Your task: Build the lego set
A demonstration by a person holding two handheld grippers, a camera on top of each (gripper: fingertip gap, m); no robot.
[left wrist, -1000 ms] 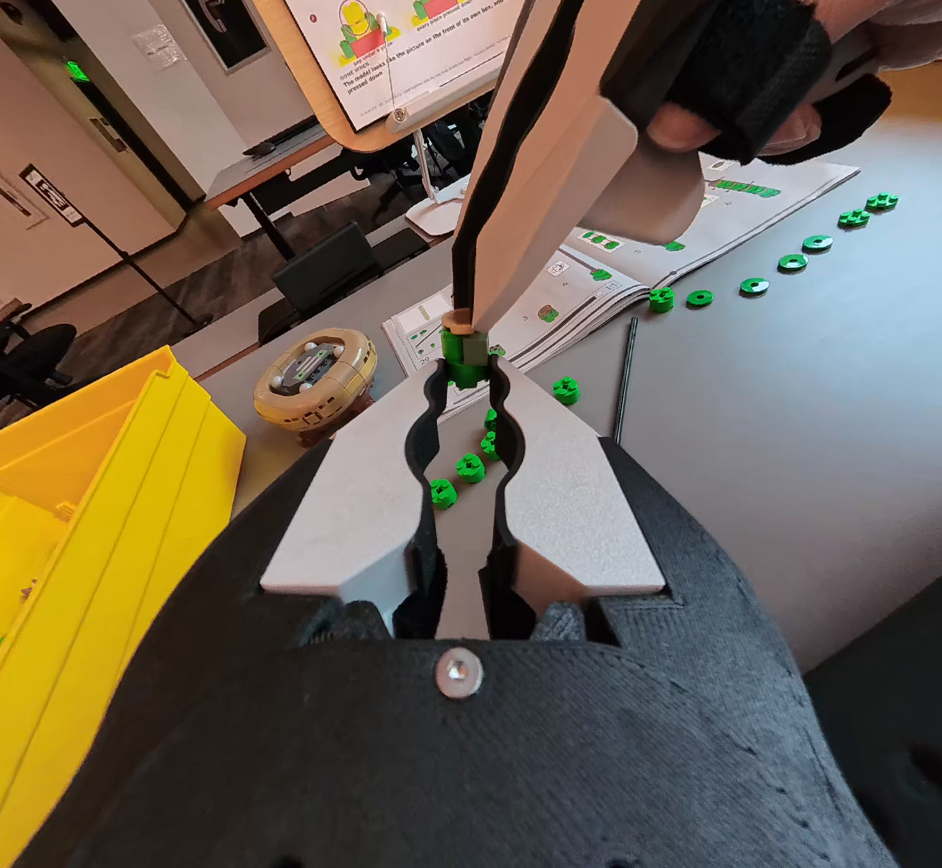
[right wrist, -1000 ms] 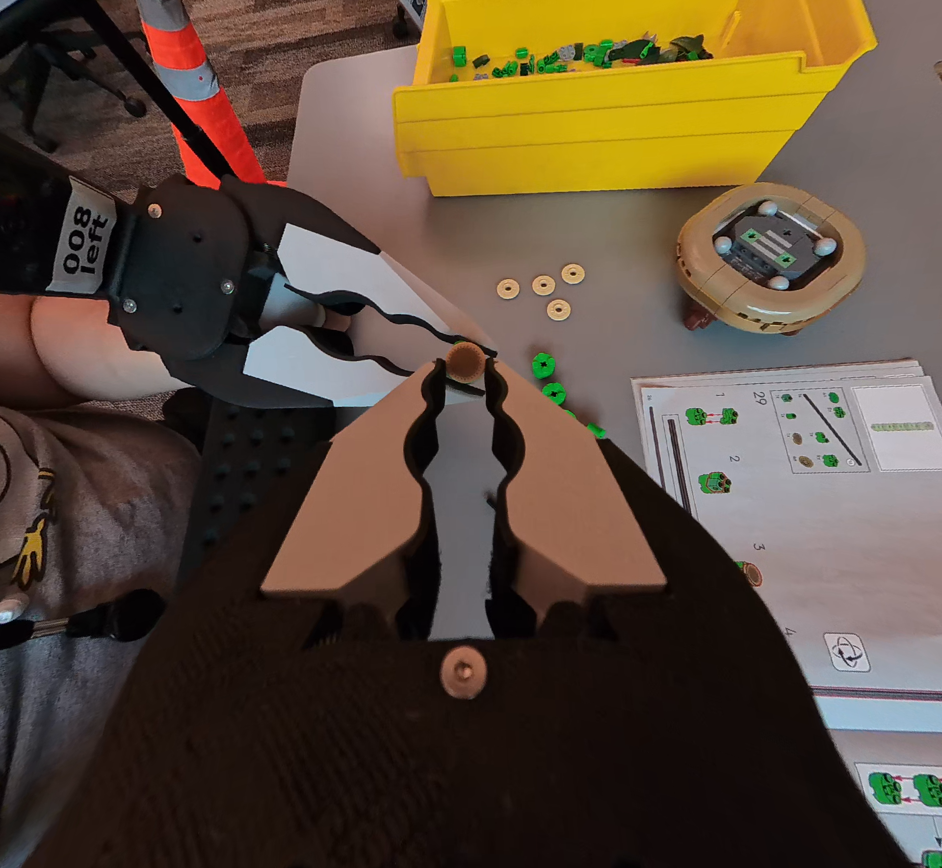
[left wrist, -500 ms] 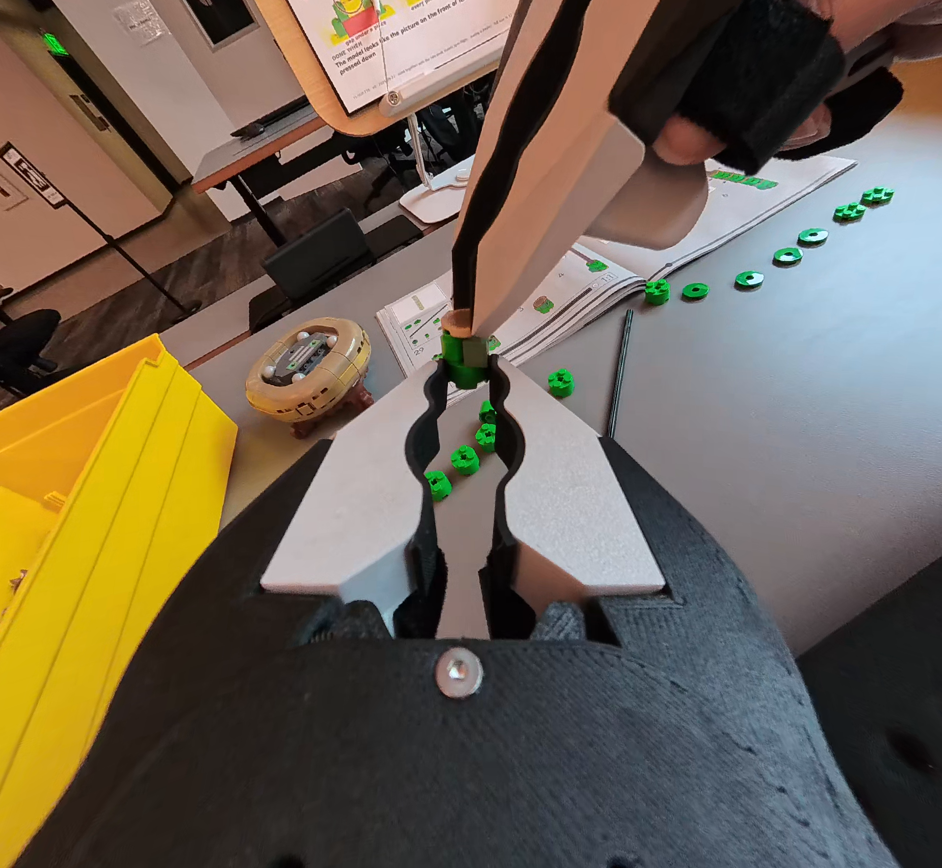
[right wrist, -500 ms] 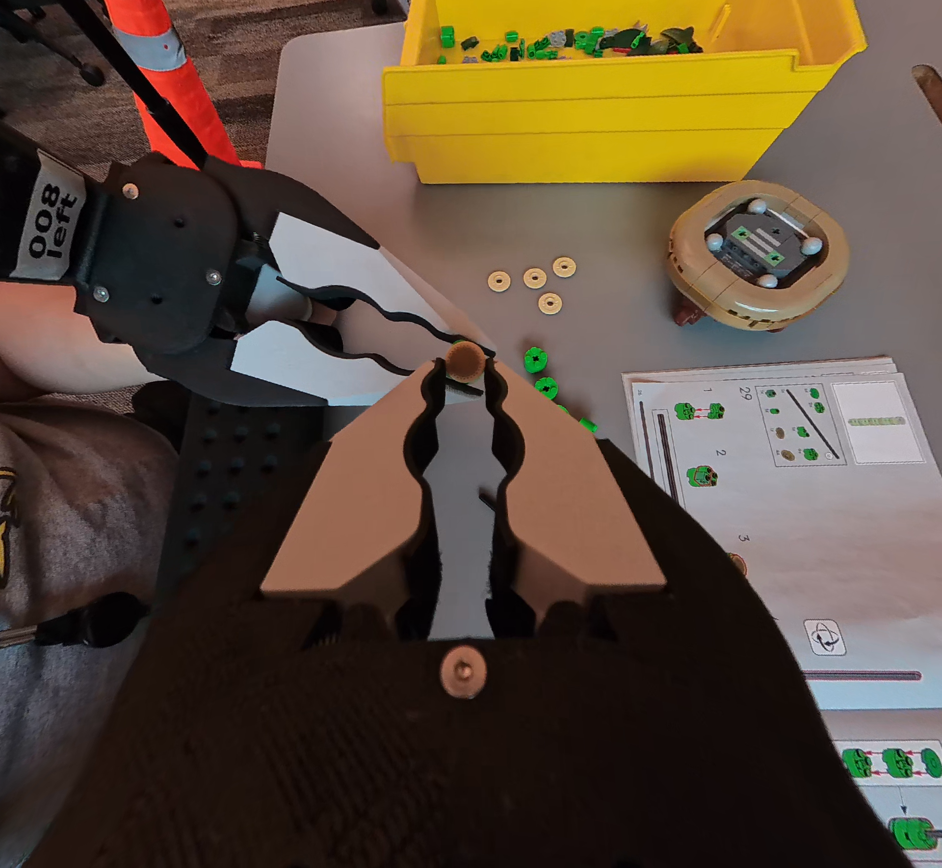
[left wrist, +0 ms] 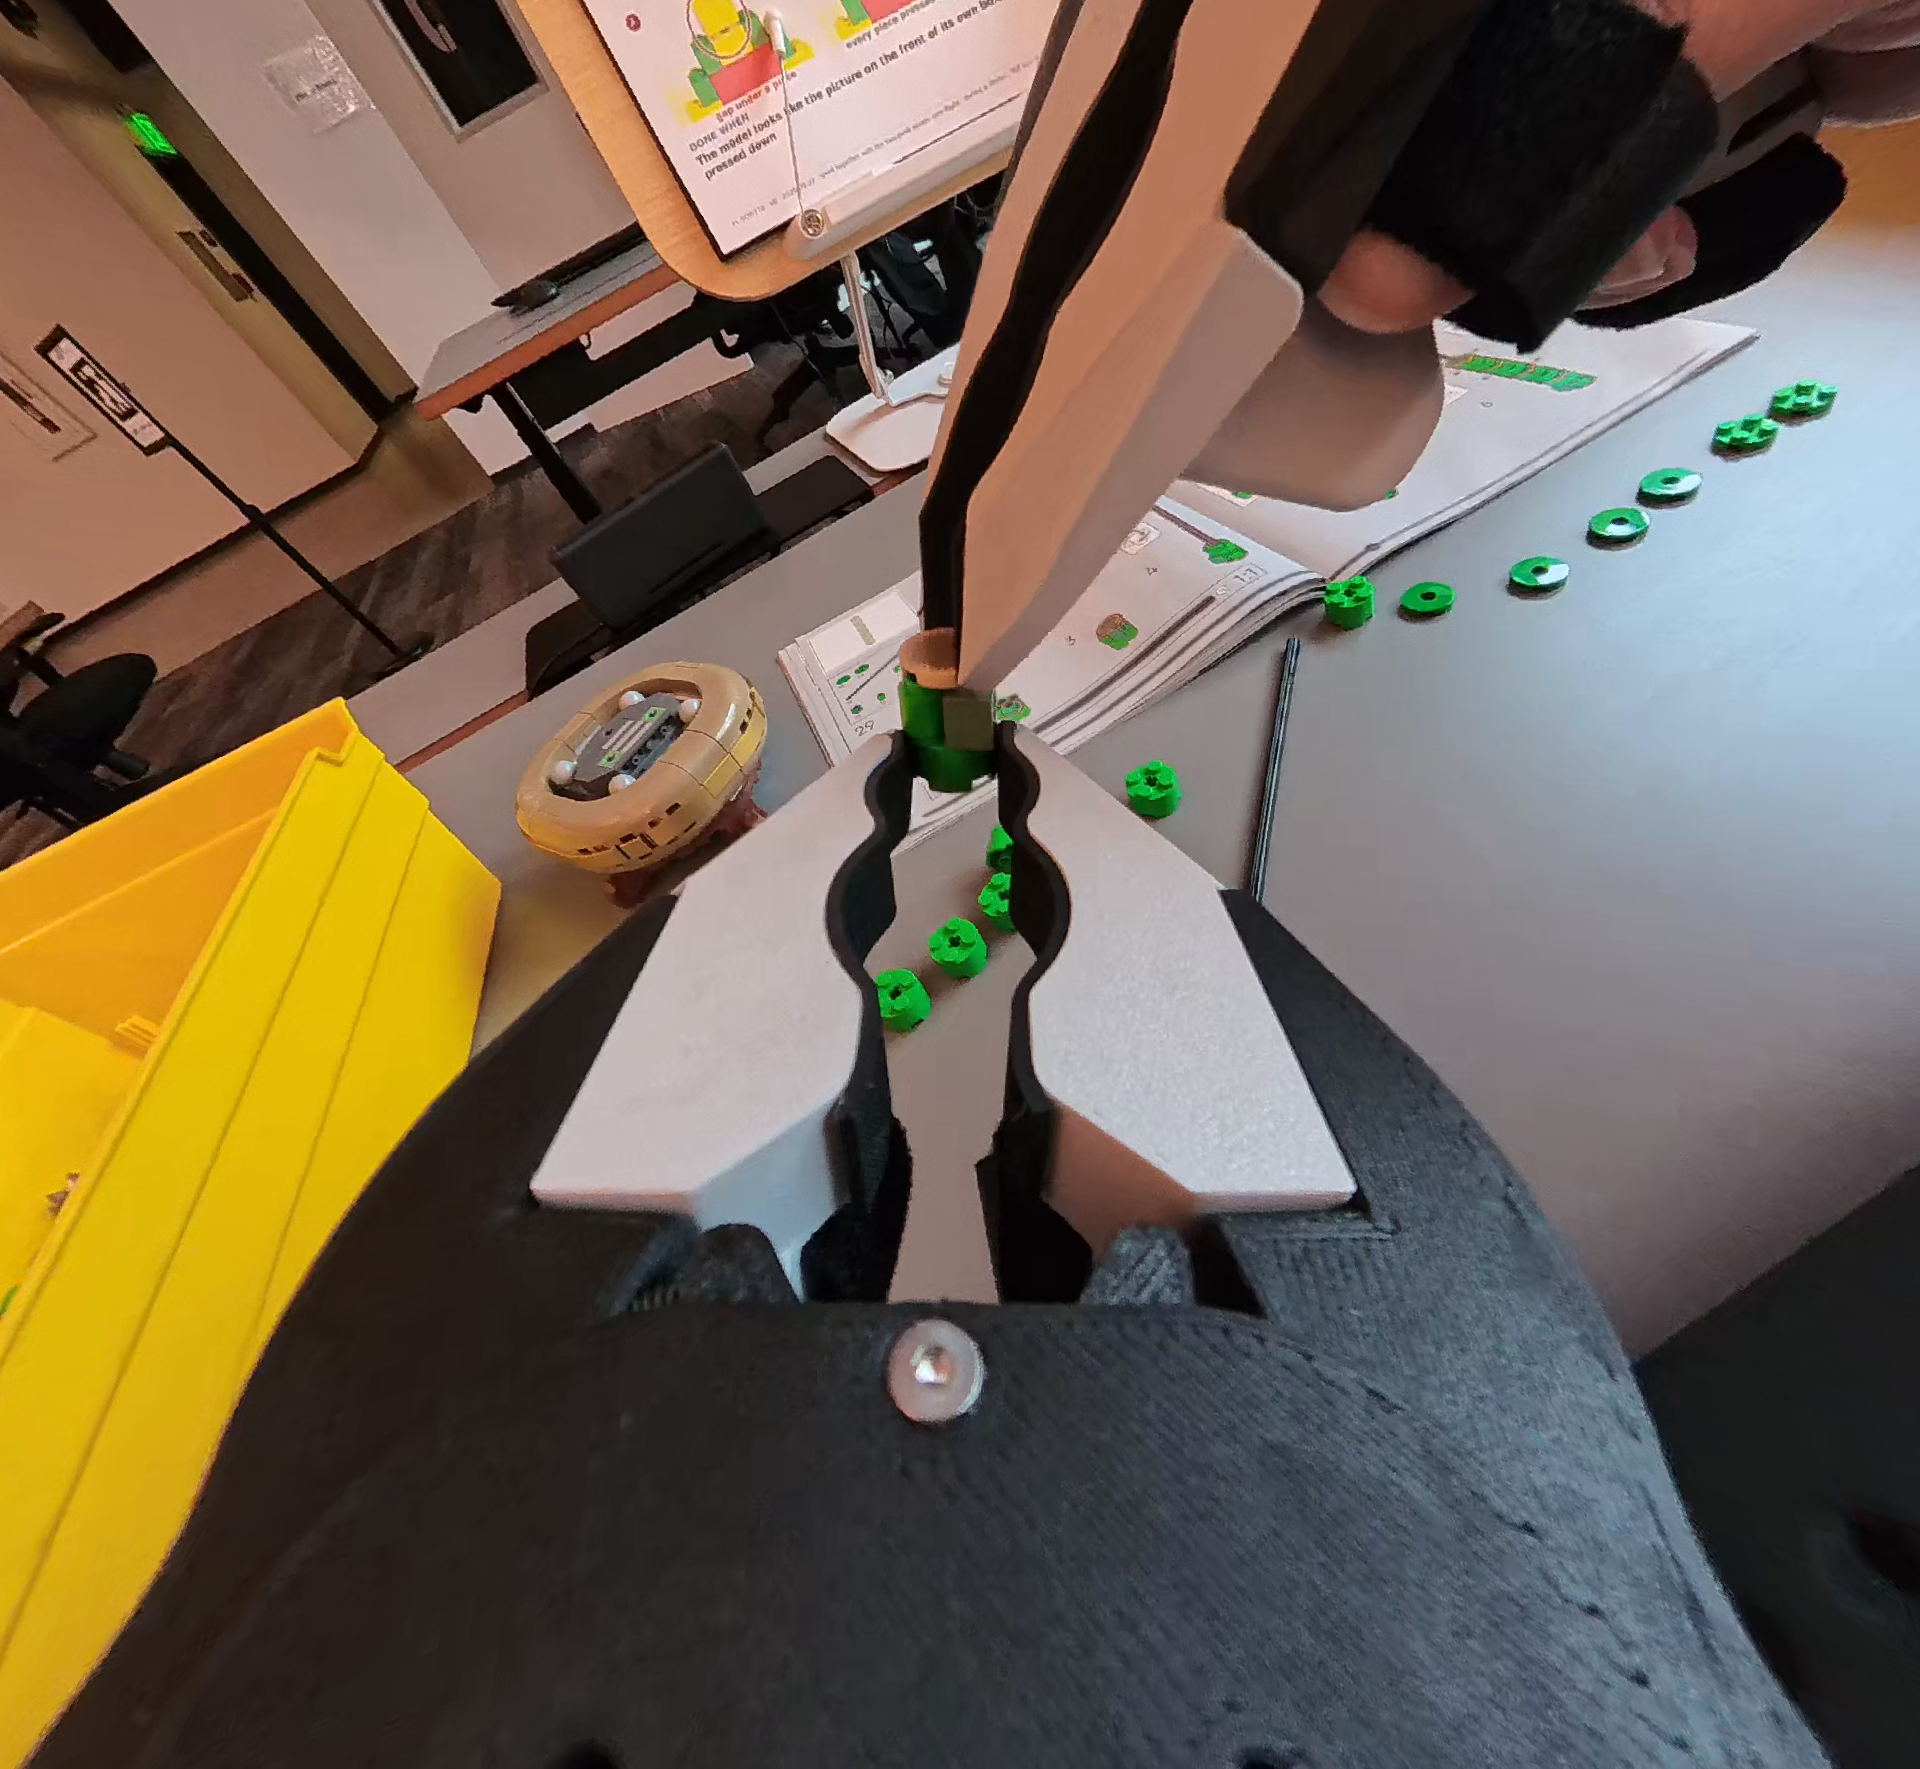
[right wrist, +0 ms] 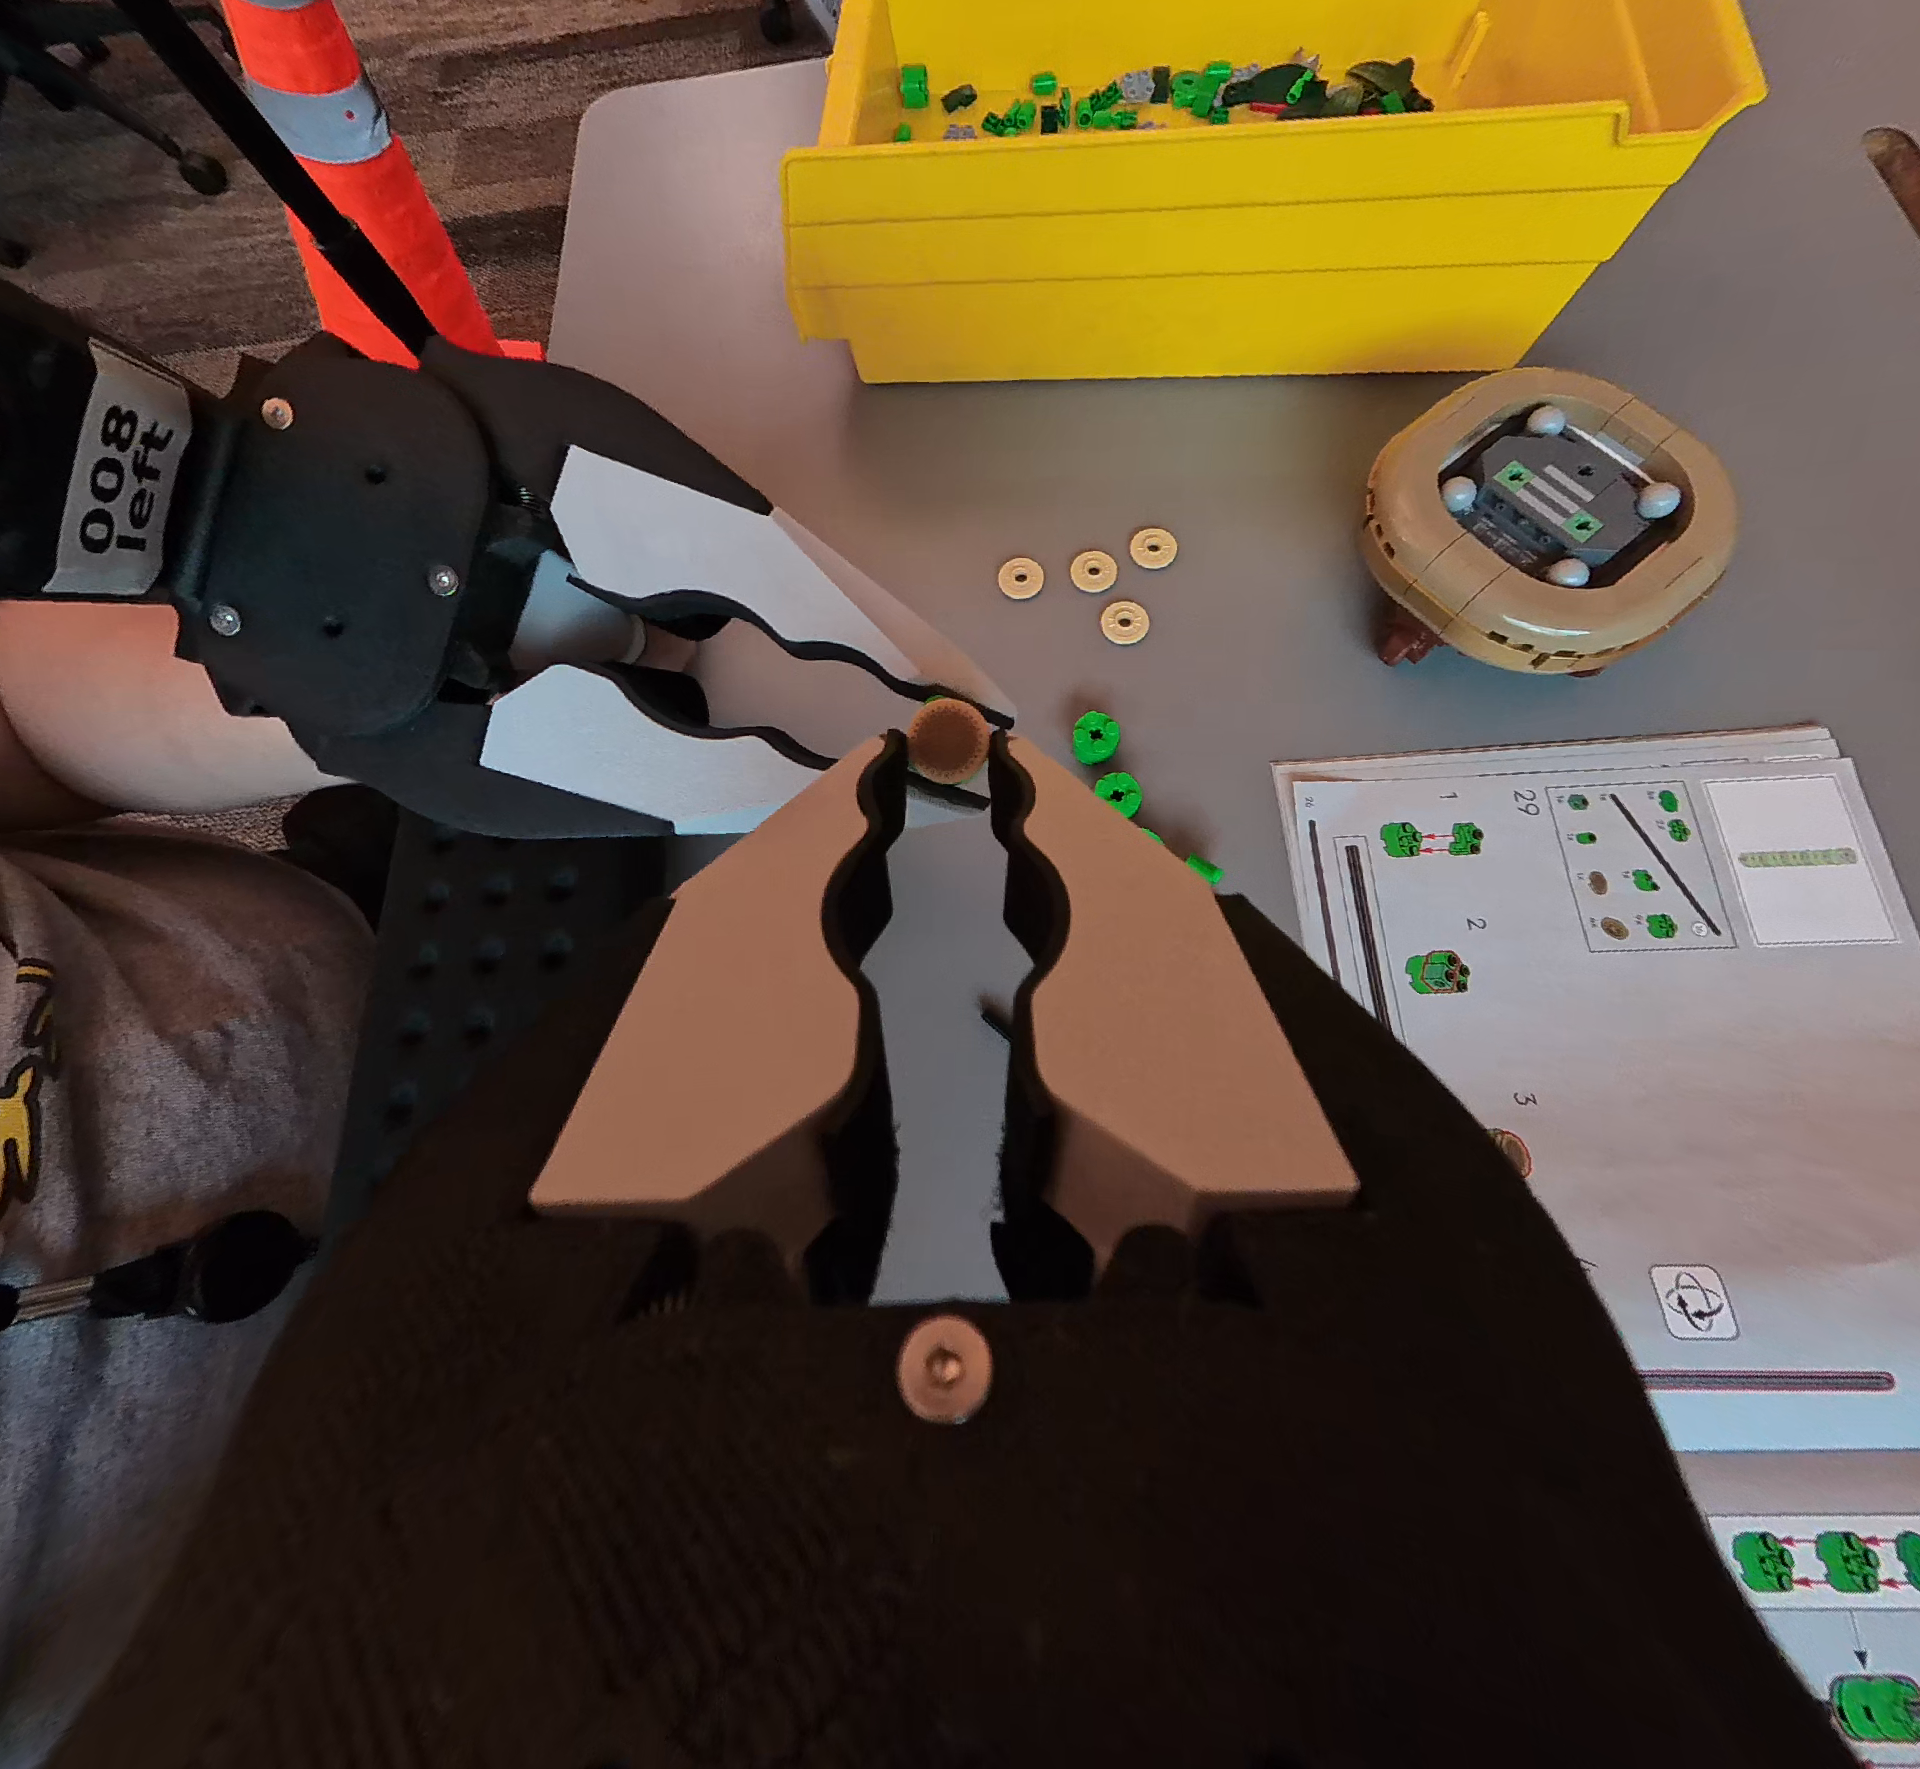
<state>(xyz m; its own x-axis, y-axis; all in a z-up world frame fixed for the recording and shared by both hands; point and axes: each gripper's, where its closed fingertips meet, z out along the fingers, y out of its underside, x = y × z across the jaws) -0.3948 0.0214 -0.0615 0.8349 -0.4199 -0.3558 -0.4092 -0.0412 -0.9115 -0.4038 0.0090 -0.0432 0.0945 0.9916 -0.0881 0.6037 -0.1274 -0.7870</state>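
My left gripper [left wrist: 951, 751] is shut on a short stack of green round bricks [left wrist: 940, 732] with a small olive piece on its side, held above the table. My right gripper [left wrist: 951, 672] comes down from above, shut on a tan round plate [left wrist: 930, 659] that sits on top of the green stack. In the right wrist view the tan plate [right wrist: 948, 740] lies between my right gripper's tips [right wrist: 943, 755], and the left gripper's fingers [right wrist: 727, 566] reach in from the left. The green stack is mostly hidden there.
A yellow bin [right wrist: 1247, 244] with loose green pieces stands at the back. A tan round model [right wrist: 1548, 524], the open instruction booklet [right wrist: 1662, 1044], several tan plates [right wrist: 1093, 570], loose green round bricks [left wrist: 956, 948], a black rod [left wrist: 1276, 763] and a row of green plates [left wrist: 1538, 573] lie on the grey table. Both grippers' tips are close together, under 4 cm apart.
Both grippers stay together at the stack, with the tan plate on the green bricks. The pair has shifted only slightly over the table. Both grips are unchanged.
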